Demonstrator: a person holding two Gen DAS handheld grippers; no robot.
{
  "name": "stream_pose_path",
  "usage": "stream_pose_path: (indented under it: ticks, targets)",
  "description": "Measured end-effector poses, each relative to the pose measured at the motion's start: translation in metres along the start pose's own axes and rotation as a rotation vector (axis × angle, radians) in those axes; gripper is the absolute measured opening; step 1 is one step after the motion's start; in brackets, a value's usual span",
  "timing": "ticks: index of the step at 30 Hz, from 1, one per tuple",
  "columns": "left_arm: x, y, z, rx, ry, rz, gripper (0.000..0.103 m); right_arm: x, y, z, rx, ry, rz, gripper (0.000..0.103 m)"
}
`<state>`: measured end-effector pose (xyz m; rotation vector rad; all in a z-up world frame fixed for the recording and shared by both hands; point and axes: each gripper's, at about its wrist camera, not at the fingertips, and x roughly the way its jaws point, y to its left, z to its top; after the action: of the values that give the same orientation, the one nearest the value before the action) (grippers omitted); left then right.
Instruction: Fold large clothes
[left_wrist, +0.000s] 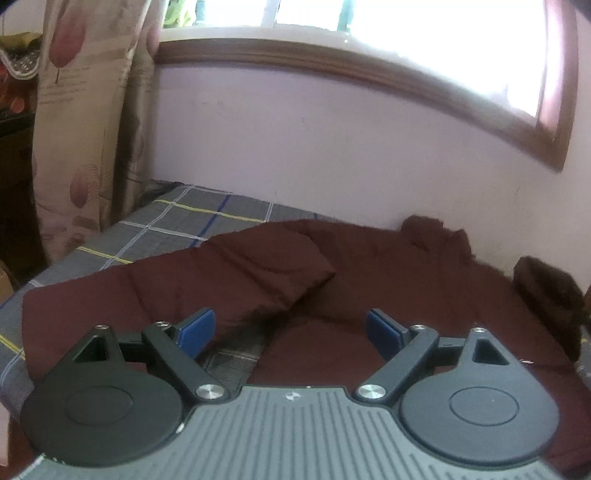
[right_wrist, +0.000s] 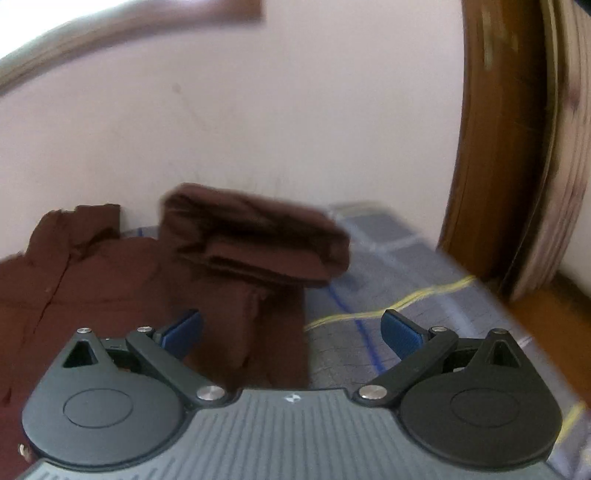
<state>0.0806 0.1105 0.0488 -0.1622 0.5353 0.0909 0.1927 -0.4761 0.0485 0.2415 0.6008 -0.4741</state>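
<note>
A large dark maroon garment (left_wrist: 369, 280) lies spread on a bed with a grey plaid sheet (left_wrist: 166, 221). One sleeve (left_wrist: 266, 273) is folded across its body. My left gripper (left_wrist: 290, 330) hovers over the near part of the garment, jaws wide apart, blue pads (left_wrist: 197, 330) holding nothing. In the right wrist view the same garment (right_wrist: 92, 280) fills the left side, with a bunched, folded-over sleeve (right_wrist: 258, 240) at its far right. My right gripper (right_wrist: 291, 332) is open and empty above the garment's right edge and the bare sheet (right_wrist: 399, 258).
A pale wall (left_wrist: 332, 147) with a wood-framed window (left_wrist: 332, 62) runs along the bed's far side. A patterned curtain (left_wrist: 81, 129) hangs at the left end. A brown wooden door frame (right_wrist: 491, 147) stands past the bed's right end. The right view is motion-blurred.
</note>
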Motion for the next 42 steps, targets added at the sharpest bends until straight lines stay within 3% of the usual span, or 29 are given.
stream_pose_path:
  ticks: [3,5,8,9,10,11,12,14,17,22,26,32,34,38,39,40,42]
  targets:
    - [0.011,-0.008,-0.001,0.015,0.017,0.016,0.089,0.028,-0.015,0.020,0.133,-0.035,0.146,0.103]
    - [0.018,-0.018,-0.001,0.025,0.042,0.014,0.089,0.057,-0.021,0.037,0.193,0.056,0.191,0.103]
    - [0.020,-0.028,0.000,0.027,0.064,-0.006,0.089,0.061,-0.023,0.051,0.180,-0.014,0.104,0.102]
    - [0.019,-0.031,-0.001,0.033,0.058,-0.005,0.090,0.061,-0.024,0.052,0.161,-0.045,0.086,0.096]
    - [0.017,-0.035,-0.002,0.044,0.050,-0.001,0.091,0.062,-0.027,0.054,0.153,-0.055,0.105,0.059]
    - [0.017,-0.039,-0.003,0.056,0.045,0.004,0.093,0.064,-0.031,0.056,0.170,-0.038,0.128,0.014]
    - [0.017,-0.043,-0.005,0.069,0.043,0.007,0.094,0.063,-0.039,0.060,0.218,-0.022,0.118,0.011]
    - [0.018,-0.050,-0.006,0.093,0.048,0.005,0.094,0.047,-0.063,0.068,0.303,-0.107,0.114,0.010]
    - [0.016,-0.059,-0.005,0.108,0.041,-0.014,0.094,0.012,-0.093,0.079,0.326,-0.211,0.094,0.008]
    - [0.009,-0.070,-0.007,0.119,0.014,-0.052,0.096,-0.049,-0.150,0.083,0.339,-0.297,0.018,0.007]
    - [0.006,-0.078,-0.011,0.135,0.017,-0.079,0.096,-0.083,-0.199,0.071,0.384,-0.324,-0.110,0.007]
    - [0.000,-0.084,-0.012,0.154,0.003,-0.106,0.098,-0.113,-0.283,0.022,0.527,-0.213,-0.334,0.007]
    - [-0.001,-0.086,-0.013,0.155,-0.005,-0.110,0.099,-0.115,-0.306,-0.001,0.575,-0.144,-0.335,0.008]
    - [0.000,-0.088,-0.016,0.169,0.007,-0.110,0.100,-0.128,-0.340,-0.059,0.738,-0.101,-0.350,0.012]
    - [0.001,-0.088,-0.016,0.166,0.011,-0.115,0.100,-0.130,-0.346,-0.073,0.740,-0.082,-0.377,0.014]
    - [0.001,-0.088,-0.016,0.165,0.014,-0.115,0.100,-0.133,-0.352,-0.085,0.748,-0.056,-0.384,0.025]
    - [0.001,-0.089,-0.016,0.171,0.019,-0.112,0.100,-0.124,-0.366,-0.108,0.805,0.013,-0.310,0.060]
